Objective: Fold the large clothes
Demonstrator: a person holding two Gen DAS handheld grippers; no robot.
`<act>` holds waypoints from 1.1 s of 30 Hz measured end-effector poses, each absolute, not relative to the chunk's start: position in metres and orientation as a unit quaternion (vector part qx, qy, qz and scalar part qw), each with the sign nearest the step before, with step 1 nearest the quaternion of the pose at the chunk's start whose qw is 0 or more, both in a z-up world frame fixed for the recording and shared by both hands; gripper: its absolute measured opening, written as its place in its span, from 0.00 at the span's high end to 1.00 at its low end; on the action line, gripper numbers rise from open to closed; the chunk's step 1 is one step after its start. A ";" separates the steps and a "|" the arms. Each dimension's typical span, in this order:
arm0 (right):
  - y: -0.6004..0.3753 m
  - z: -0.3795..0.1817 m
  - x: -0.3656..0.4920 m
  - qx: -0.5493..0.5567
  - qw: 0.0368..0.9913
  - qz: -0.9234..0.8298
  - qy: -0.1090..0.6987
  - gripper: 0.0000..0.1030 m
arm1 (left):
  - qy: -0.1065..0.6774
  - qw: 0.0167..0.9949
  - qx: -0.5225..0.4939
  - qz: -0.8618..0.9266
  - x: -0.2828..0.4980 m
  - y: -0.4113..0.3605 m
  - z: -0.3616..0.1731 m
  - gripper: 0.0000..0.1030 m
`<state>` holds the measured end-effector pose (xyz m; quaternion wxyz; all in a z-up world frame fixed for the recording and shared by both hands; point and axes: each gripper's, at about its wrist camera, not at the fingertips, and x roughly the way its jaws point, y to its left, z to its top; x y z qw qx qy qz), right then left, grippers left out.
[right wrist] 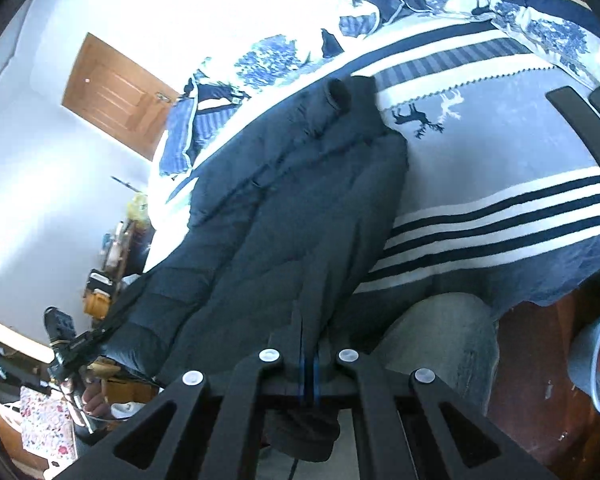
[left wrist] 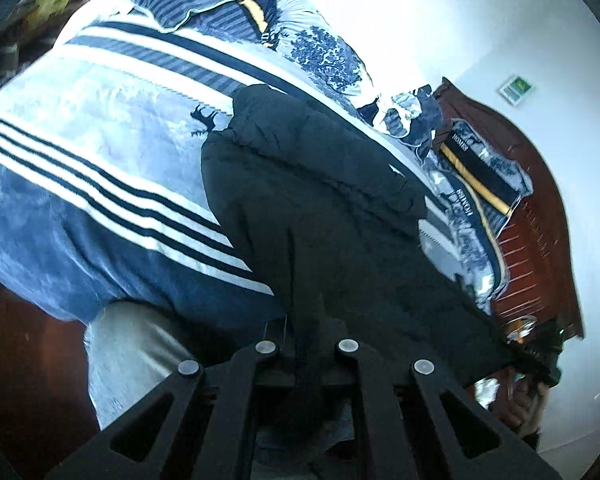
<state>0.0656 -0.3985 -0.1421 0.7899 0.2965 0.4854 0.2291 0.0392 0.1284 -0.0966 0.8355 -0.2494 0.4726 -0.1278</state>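
The black padded coat (left wrist: 320, 208) (right wrist: 284, 216) lies stretched along the bed (left wrist: 80, 128) (right wrist: 500, 152), its near hem hanging over the bed's near edge toward both cameras and its collar end at the far side. The bed's cover is blue and white, with dark stripes and deer figures; in the left wrist view the coat lies right of the stripes, in the right wrist view left of them. Patterned pillows (left wrist: 476, 184) (right wrist: 540, 12) sit at the far end, by a red-brown headboard (left wrist: 540, 200). A wooden door (right wrist: 116, 96) shows in the far left wall of the right wrist view. Two dark flat slabs (right wrist: 584, 128) rest on the cover at the right. The left gripper (left wrist: 306, 344) has its fingers together, clamped on the coat's near hem. The right gripper (right wrist: 309, 364) likewise has its fingers together on a fold of the hem, and a bit of dark fabric hangs below them.
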 end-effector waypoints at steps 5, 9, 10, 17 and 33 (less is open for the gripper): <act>-0.401 -0.128 0.083 0.326 0.789 0.254 0.455 0.98 | 0.462 0.839 -0.254 -0.134 0.068 0.132 -0.086 0.97; -0.400 -0.117 0.121 0.338 0.793 0.260 0.435 0.98 | 0.443 0.843 -0.267 -0.145 0.120 0.135 -0.069 0.96; -0.401 -0.114 0.132 0.340 0.794 0.261 0.431 0.98 | 0.439 0.846 -0.264 -0.147 0.134 0.133 -0.062 0.96; -0.406 -0.086 0.248 0.353 0.792 0.279 0.413 0.98 | 0.426 0.860 -0.231 -0.161 0.269 0.119 -0.031 0.96; -0.367 -0.240 0.539 0.337 0.748 0.176 0.544 0.93 | 0.515 0.806 -0.284 -0.072 0.504 0.126 -0.178 0.69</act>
